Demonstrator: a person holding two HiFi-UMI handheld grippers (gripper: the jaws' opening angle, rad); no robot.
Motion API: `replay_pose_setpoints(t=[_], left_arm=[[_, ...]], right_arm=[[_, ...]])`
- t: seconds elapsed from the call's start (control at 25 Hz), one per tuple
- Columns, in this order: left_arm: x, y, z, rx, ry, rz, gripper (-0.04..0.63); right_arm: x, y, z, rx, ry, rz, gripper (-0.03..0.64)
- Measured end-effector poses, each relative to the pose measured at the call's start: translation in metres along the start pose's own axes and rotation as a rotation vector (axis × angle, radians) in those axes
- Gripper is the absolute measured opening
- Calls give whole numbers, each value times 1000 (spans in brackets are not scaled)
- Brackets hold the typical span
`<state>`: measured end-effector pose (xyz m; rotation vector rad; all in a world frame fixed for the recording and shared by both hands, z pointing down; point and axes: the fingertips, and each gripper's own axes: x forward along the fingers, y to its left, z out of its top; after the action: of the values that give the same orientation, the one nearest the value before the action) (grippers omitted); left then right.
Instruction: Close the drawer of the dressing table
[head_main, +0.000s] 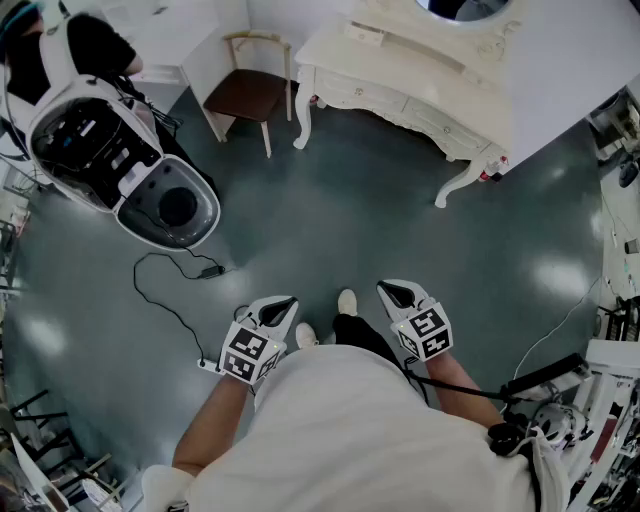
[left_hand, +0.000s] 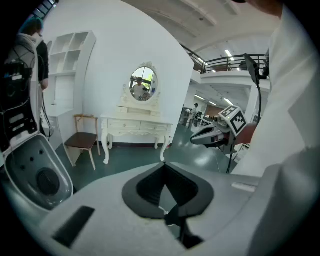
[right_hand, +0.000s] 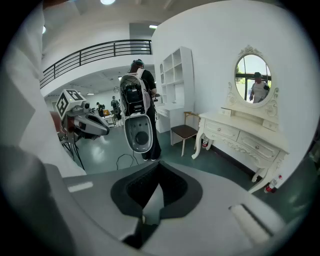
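The white dressing table (head_main: 400, 70) with its oval mirror stands against the far wall, several steps ahead of me. It also shows in the left gripper view as the dressing table (left_hand: 135, 125) and in the right gripper view as the dressing table (right_hand: 245, 142). From this distance I cannot tell whether a drawer front (head_main: 350, 90) stands out. My left gripper (head_main: 283, 306) and right gripper (head_main: 397, 292) are held low in front of my body, far from the table. Each has its jaws together with nothing between them. They angle down towards the floor.
A wooden chair (head_main: 250, 95) stands left of the table. A large white pod-shaped machine (head_main: 120, 160) with a person behind it stands at the left, and a black cable (head_main: 170, 290) trails on the green floor. White shelves (left_hand: 65, 55) line the wall. Equipment (head_main: 620, 300) crowds the right edge.
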<state>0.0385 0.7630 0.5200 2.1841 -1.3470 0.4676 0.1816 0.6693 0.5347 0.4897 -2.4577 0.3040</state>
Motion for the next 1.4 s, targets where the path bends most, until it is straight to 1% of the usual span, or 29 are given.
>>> replay_pose_setpoints(t=[0.16, 0.32, 0.44, 0.64, 0.68, 0.76, 0.92, 0.96, 1.0, 1.04, 1.2, 1.32, 1.4], left_arm=[[27, -11, 32, 46, -26, -29, 3], [55, -5, 60, 63, -22, -27, 3], [84, 2, 83, 50, 2, -7, 3], [134, 10, 139, 76, -7, 15, 3], [147, 11, 150, 80, -8, 16, 3], [168, 12, 168, 92, -12, 20, 3], [190, 15, 181, 91, -23, 25, 3], [194, 17, 180, 87, -19, 18, 3], [198, 20, 179, 86, -12, 11, 3], [204, 26, 179, 88, -5, 5, 3], [235, 66, 194, 97, 13, -15, 3], [260, 104, 214, 104, 11, -37, 3], [278, 132, 235, 101, 3, -56, 3]], right_arm=[[-2, -30, -3, 23, 0, -26, 0], [6, -65, 10, 18, -13, -12, 0], [5, -106, 23, 22, -19, 1, 0], [8, -181, 45, 5, -54, -3, 2], [9, -196, 47, 6, -58, -3, 4], [9, -220, 48, 10, -59, -3, 52], [18, -240, 41, 27, -49, -4, 58], [22, -243, 39, 38, -47, -4, 42], [27, -246, 39, 48, -48, -4, 11], [32, -251, 41, 55, -50, -3, 2], [60, -284, 56, 81, -50, -17, 0], [82, -311, 72, 103, -45, -52, 0], [97, -332, 90, 123, -42, -79, 0]])
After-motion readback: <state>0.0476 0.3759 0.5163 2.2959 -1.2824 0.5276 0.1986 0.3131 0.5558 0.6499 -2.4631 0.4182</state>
